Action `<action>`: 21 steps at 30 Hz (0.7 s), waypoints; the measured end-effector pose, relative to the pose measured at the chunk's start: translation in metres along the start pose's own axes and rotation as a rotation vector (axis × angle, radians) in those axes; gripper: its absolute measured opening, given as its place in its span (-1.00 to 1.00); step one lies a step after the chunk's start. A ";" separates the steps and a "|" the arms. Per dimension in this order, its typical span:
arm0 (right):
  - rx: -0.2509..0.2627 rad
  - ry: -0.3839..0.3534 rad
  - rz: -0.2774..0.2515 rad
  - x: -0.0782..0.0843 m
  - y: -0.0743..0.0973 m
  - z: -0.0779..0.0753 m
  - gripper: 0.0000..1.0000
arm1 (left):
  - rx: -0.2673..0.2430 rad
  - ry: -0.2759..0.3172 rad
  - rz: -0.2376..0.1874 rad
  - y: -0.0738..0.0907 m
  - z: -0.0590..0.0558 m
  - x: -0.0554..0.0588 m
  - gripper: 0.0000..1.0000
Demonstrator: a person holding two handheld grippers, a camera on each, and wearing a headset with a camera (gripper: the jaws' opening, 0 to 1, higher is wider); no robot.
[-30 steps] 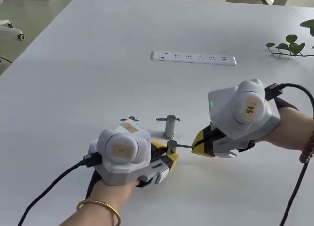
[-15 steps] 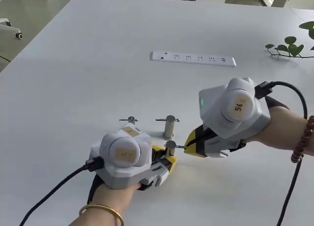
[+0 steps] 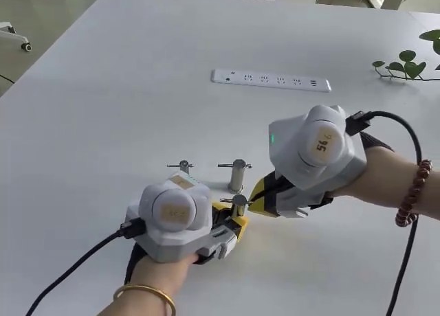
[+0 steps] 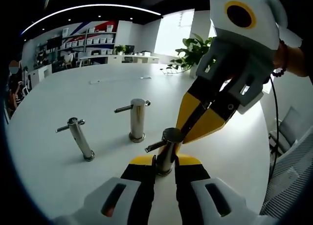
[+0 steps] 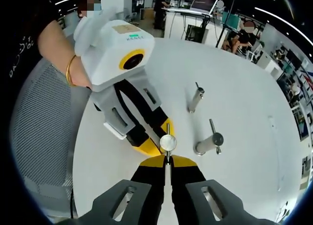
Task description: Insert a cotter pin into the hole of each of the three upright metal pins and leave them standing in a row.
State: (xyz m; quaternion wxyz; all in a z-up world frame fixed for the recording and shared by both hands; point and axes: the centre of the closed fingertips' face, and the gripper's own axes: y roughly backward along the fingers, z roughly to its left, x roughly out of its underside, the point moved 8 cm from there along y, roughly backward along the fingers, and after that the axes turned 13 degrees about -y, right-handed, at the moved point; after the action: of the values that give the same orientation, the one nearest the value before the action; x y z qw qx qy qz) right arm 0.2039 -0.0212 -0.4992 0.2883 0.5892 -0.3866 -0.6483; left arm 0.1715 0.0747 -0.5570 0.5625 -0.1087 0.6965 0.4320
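Note:
Three upright metal pins stand on the white table. The far-left pin (image 3: pixel 183 167) and the middle pin (image 3: pixel 237 176) each carry a cotter pin through the top. My left gripper (image 3: pixel 234 220) is shut on the third pin (image 3: pixel 239 205), gripping its shaft (image 4: pixel 165 154) low down. My right gripper (image 3: pixel 256 200) is shut on a thin cotter pin (image 5: pixel 167 157), and its yellow tips are close against the pin's head (image 5: pixel 168 143). The cotter pin's end (image 4: pixel 152 146) sticks out on the far side of that pin.
A white power strip (image 3: pixel 271 80) lies further back on the table (image 3: pixel 124 89). A green plant (image 3: pixel 409 63) reaches in at the right edge. Cables trail from both grippers toward the near edge. People and desks show in the background of the gripper views.
My right gripper has moved left up to the held pin, and the bare length of cotter pin between them has closed up. The left gripper has stayed in place.

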 end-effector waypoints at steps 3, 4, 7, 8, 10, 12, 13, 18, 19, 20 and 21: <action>-0.005 -0.040 -0.023 0.000 0.000 0.000 -1.00 | -0.005 -0.004 -0.001 0.000 0.000 0.000 -0.74; -0.003 -0.046 -0.037 0.000 0.001 0.001 -0.98 | -0.006 -0.003 -0.001 0.000 -0.001 0.000 -0.74; 0.013 -0.058 -0.041 0.001 0.004 0.000 -0.88 | -0.008 -0.005 -0.001 0.000 -0.001 0.000 -0.74; 0.023 -0.060 -0.040 0.004 0.006 -0.001 -0.88 | -0.009 -0.004 -0.001 0.000 -0.001 0.000 -0.74; 0.029 -0.061 -0.038 0.006 0.008 -0.001 -0.88 | -0.009 -0.003 -0.001 0.000 -0.001 -0.001 -0.74; 0.037 -0.061 -0.040 0.007 0.011 -0.001 -0.89 | -0.011 -0.002 -0.002 0.000 -0.001 0.000 -0.74; 0.039 -0.061 -0.040 0.008 0.012 -0.001 -0.90 | -0.012 -0.002 -0.002 0.000 -0.001 0.000 -0.74; 0.045 -0.061 -0.049 0.006 0.012 0.000 -1.00 | -0.014 0.008 -0.001 0.000 -0.002 0.000 -0.74; 0.042 -0.061 -0.052 0.006 0.011 0.000 -1.00 | -0.014 0.009 -0.001 0.000 -0.002 0.000 -0.74; 0.040 -0.061 -0.056 0.005 0.011 0.001 -1.00 | -0.015 0.010 -0.001 0.000 -0.002 0.000 -0.74; 0.040 -0.062 -0.056 0.005 0.011 0.001 -1.00 | -0.015 0.010 -0.001 0.000 -0.002 0.000 -0.74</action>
State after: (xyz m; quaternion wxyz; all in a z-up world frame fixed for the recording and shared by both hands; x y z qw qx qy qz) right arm 0.2012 -0.0304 -0.4928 0.2462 0.5849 -0.3915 -0.6663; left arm 0.1704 0.0735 -0.5568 0.5584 -0.1154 0.6961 0.4364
